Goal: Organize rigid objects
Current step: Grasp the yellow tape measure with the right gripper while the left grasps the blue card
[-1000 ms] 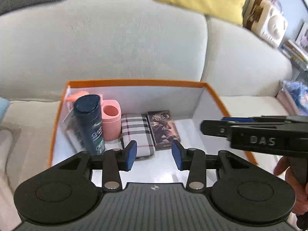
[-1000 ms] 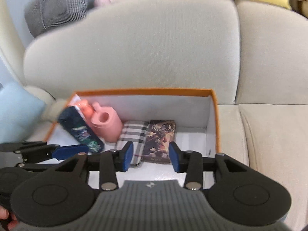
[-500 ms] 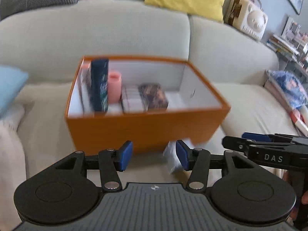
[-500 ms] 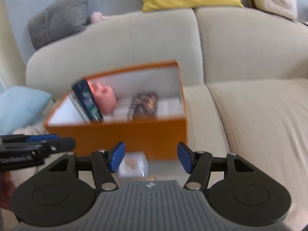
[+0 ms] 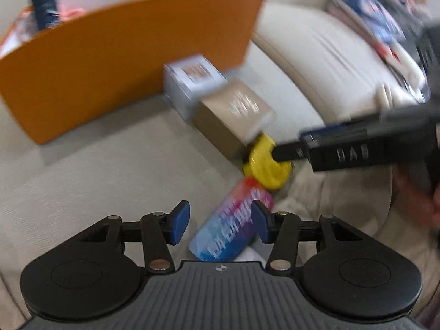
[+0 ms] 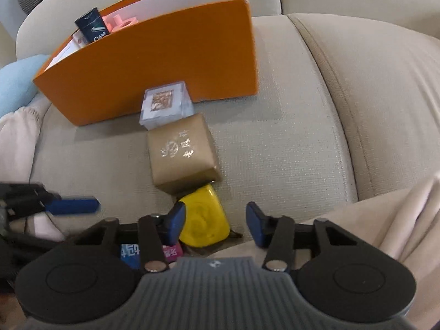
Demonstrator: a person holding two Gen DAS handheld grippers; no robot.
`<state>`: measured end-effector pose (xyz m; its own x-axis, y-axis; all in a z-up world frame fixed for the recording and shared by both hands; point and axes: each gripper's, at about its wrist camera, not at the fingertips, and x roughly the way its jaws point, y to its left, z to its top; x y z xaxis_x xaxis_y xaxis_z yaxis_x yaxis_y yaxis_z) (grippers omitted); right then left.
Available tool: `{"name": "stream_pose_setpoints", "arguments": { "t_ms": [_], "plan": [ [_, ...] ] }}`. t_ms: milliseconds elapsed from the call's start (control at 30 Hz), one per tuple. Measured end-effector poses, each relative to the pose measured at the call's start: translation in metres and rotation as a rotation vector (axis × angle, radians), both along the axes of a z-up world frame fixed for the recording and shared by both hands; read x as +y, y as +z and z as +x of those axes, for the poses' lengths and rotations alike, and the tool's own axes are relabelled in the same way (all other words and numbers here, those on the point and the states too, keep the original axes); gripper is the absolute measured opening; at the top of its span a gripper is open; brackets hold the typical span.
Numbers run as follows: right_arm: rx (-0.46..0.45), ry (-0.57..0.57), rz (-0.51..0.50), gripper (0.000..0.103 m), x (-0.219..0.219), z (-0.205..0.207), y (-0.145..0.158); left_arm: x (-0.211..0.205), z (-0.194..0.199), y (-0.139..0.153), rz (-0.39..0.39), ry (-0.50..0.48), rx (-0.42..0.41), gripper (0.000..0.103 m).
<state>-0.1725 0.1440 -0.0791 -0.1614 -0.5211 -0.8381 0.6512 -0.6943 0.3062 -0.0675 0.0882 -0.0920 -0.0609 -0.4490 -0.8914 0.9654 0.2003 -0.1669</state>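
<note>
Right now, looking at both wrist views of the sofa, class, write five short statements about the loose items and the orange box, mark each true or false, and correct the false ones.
1. The tan box lies between the clear case and the yellow item. True.
2. The yellow item sits inside the orange box. False: it lies on the sofa cushion, outside the box.
3. The left gripper is shut on the colourful packet. False: its fingers are apart and the packet lies between them.
4. A dark bottle stands in the orange box. True.
5. The right gripper holds the tan box. False: it is open, near the yellow item.
</note>
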Motion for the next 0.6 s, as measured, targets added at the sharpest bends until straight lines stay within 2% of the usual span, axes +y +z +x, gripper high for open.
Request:
{"name": "stream_pose_setpoints", "arguments": {
  "t_ms": [67, 133, 233, 300, 367, 533, 600],
  "plan": [
    [0.002, 0.019, 0.009, 0.05, -0.002, 0.003, -0.003, -0.002, -0.004, -0.005, 0.016, -0.033, -0.041, 0.069],
    [0.006, 0.043, 0.019, 0.05, -0.006, 0.005, -0.006, -0.002, -0.007, -0.008, 0.023, -0.064, -0.037, 0.072],
    [-0.009, 0.066, 0.031, 0.05, -0.009, 0.006, -0.012, -0.003, -0.007, -0.018, 0.054, -0.066, -0.006, 0.071],
    [-0.008, 0.076, 0.052, 0.05, -0.013, 0.006, -0.015, -0.005, -0.006, -0.025, 0.078, -0.05, -0.01, 0.066],
    [-0.008, 0.087, 0.063, 0.051, -0.015, 0.005, -0.018, -0.007, -0.005, -0.027, 0.085, -0.049, -0.002, 0.069],
    [-0.062, 0.09, 0.038, 0.055, -0.015, -0.003, -0.026, -0.007, -0.007, -0.03, 0.094, -0.057, 0.001, 0.068],
    [-0.082, 0.087, 0.025, 0.056, -0.016, -0.006, -0.028, -0.007, -0.014, -0.029, 0.1, -0.079, -0.025, 0.068]
  ]
}}
